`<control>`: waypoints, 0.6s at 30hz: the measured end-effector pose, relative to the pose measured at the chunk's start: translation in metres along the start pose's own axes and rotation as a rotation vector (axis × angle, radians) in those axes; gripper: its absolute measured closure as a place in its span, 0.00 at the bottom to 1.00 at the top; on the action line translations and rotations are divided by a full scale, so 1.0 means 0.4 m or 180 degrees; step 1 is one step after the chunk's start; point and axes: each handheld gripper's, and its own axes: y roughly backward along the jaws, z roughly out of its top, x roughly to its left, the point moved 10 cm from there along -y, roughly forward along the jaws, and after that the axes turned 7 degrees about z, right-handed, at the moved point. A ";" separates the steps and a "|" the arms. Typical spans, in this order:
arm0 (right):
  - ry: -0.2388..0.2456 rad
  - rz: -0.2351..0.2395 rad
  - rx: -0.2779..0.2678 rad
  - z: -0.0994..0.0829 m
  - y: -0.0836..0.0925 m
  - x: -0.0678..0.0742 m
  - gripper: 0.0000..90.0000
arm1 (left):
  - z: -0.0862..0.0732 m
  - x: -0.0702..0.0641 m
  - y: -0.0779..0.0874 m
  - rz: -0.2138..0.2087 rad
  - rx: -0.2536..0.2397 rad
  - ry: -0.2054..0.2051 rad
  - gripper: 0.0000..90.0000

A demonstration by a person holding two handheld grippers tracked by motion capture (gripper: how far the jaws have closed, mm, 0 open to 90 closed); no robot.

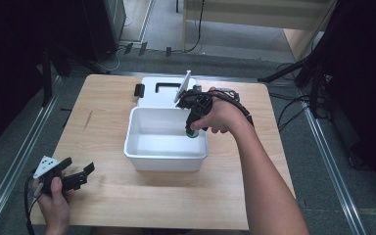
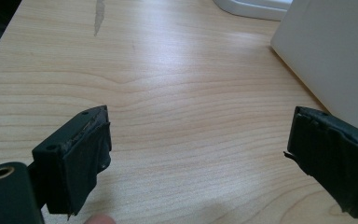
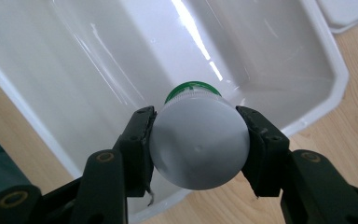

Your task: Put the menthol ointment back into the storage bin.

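I have the right gripper [image 1: 192,131] clamped on a small grey bottle [image 3: 199,144] with a green cap [image 3: 192,88], one jaw on each side of its body. In the right gripper view I look at the bottle's base end-on, cap pointing down and away into the white bin [image 1: 142,155]. From the high view the gripper hangs over the bin's right side, just inside the rim, with the bottle's lower end dipping below the rim line. I cannot tell whether the cap touches the bin floor yet.

The left gripper [image 1: 81,177] sits idle at the near left corner of the table [image 1: 107,200], jaws spread wide with nothing between them; its view shows bare wood and the bin's wall off to the right. The bin's lid [image 1: 159,90] lies flat on the far side, touching the bin.

I judge I am in the placing step: bottle carried over the bin and being lowered in. Next I would drop a little further until the cap is near the floor, then part the jaws and lift straight up, clear of the right wall. The bottle is round, so it may roll once freed.
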 end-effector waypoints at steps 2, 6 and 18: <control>0.0028 -0.0011 0.0010 0.000 -0.007 0.000 0.57 | 0.000 0.000 0.000 0.0001 0.0001 0.0000 0.08; 0.0157 -0.0025 -0.0003 0.002 -0.043 -0.001 0.57 | 0.000 0.000 0.000 -0.0011 -0.0002 0.0001 0.08; 0.0307 -0.0035 -0.0006 0.006 -0.123 0.000 0.57 | 0.000 0.000 0.000 -0.0013 -0.0003 0.0005 0.08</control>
